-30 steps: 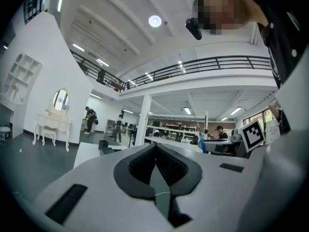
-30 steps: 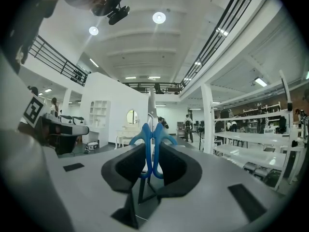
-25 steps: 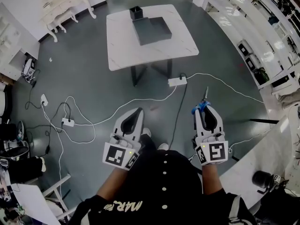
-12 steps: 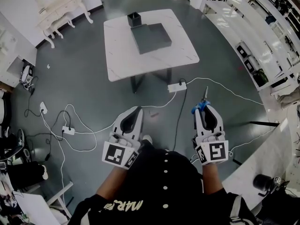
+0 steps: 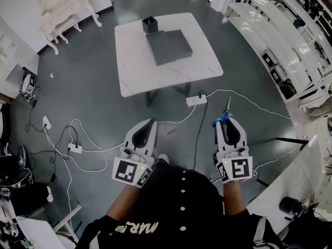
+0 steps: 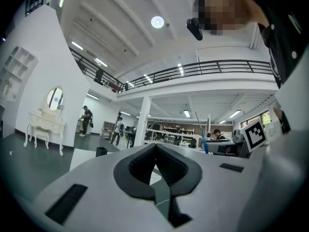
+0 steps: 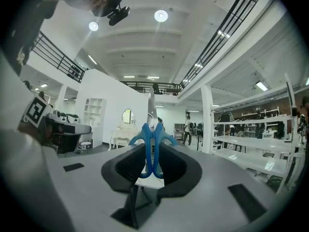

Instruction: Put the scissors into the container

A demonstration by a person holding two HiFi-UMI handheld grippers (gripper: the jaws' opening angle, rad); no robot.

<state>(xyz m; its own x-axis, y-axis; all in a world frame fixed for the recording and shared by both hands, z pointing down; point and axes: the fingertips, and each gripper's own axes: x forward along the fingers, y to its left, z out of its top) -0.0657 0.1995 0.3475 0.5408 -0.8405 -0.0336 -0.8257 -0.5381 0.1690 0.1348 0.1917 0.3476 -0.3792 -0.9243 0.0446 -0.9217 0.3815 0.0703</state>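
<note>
The scissors (image 5: 222, 118) have blue handles and thin blades that point away from me. My right gripper (image 5: 224, 121) is shut on the handles, which stand upright between its pads in the right gripper view (image 7: 151, 151). My left gripper (image 5: 152, 122) is shut with nothing in it, and its pads meet at the tip in the left gripper view (image 6: 155, 147). Both grippers hang over the grey floor in front of my body. The black square container (image 5: 150, 24) stands at the far side of a white table (image 5: 135, 69), next to a dark tray (image 5: 169, 46).
White cables and a power strip (image 5: 196, 99) lie on the floor between me and the table. A white dresser (image 5: 67, 7) stands at the far left and long shelves (image 5: 280, 40) run along the right. A white tabletop edge (image 5: 290, 175) is near my right elbow.
The table and the floor cables have slid a little down the head view, so I have moved toward the table. Both grippers keep the same pose and grip.
</note>
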